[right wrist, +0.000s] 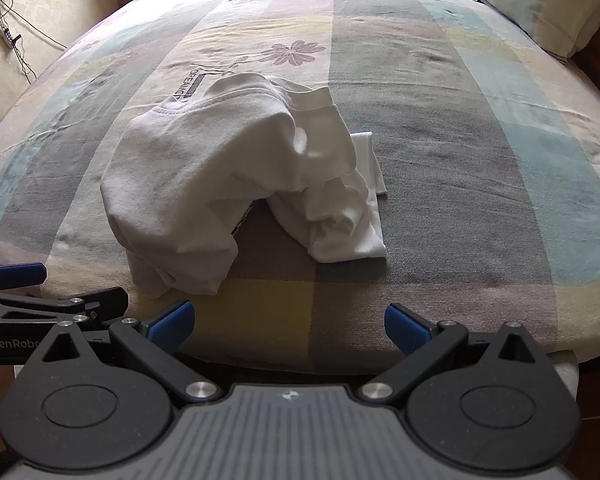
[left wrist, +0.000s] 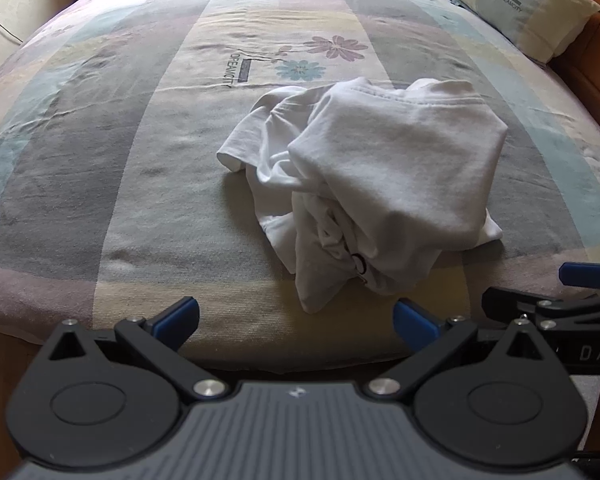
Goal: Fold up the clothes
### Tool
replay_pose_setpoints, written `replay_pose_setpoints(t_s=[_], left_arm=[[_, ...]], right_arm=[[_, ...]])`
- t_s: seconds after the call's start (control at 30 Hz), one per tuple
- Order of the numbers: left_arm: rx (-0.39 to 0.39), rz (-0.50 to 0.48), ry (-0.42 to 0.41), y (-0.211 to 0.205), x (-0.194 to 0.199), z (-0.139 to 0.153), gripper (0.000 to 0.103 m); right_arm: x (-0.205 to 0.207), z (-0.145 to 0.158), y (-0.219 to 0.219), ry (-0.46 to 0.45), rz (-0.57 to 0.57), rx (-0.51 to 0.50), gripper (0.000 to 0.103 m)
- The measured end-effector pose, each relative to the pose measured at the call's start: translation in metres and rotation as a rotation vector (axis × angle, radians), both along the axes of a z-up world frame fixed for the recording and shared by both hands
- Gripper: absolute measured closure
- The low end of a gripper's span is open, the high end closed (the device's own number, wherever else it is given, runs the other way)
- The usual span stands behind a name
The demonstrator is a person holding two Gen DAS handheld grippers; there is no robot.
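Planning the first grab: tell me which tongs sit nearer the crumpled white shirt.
Hard to separate. The left tongs sit open at the bed's near edge with the white shirt ahead and slightly right; the right tongs, also open, have it ahead-left. Neither touches it.

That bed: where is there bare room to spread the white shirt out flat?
Most of the bed is bare. Left of the crumpled white shirt lies a wide free stretch of sheet; beyond it, past the flower print, there is more. Right of it, room runs toward the pillow. Only the near edge is crowded, by both open grippers.
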State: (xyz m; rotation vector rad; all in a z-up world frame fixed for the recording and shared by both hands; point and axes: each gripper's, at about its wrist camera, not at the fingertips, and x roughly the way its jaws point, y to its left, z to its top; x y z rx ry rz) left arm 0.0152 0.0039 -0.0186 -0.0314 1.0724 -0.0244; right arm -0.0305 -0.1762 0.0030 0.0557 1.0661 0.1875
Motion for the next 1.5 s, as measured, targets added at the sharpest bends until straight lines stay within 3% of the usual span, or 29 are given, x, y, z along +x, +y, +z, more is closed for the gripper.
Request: replay_pose_setpoints(t_s=[0.7,0.9,1.07,1.2,1.37,1.5], left_arm=[[0.015,-0.076,0.051,-0.007,0.076,-0.02,0.001],[0.036,-0.134,0.042,-0.011,0.09,-0.025,0.0],[0.089,-0.205,0.025,-0.016,0.087,-0.044,0.0],[0.036,-0.223,0.043,-0.013,0.093,-0.059,0.0],[-0.111,-0.211,0.065,0.003,0.102,-0.074,0.0],[-0.06,-0.272,0.008,-0.003,0.095,-0.072,0.0]], right_arm=[[0.07,-0.023,-0.008,0.035,-0.032,-0.042,0.0],[0.099,-0.028,-0.01,-0.052,-0.013,-0.045,0.0],[0.108,-0.043,-0.004,-0.106,0.096,-0.018,0.0],[0.109,-0.057,-0.003,-0.122,0.17,-0.005,0.0],[0.103,-0.066,-0.004,-0.158,0.217,-0.031,0.0],[0.099,-0.075,-0.001,-0.192,0.273,-0.07,0.0]])
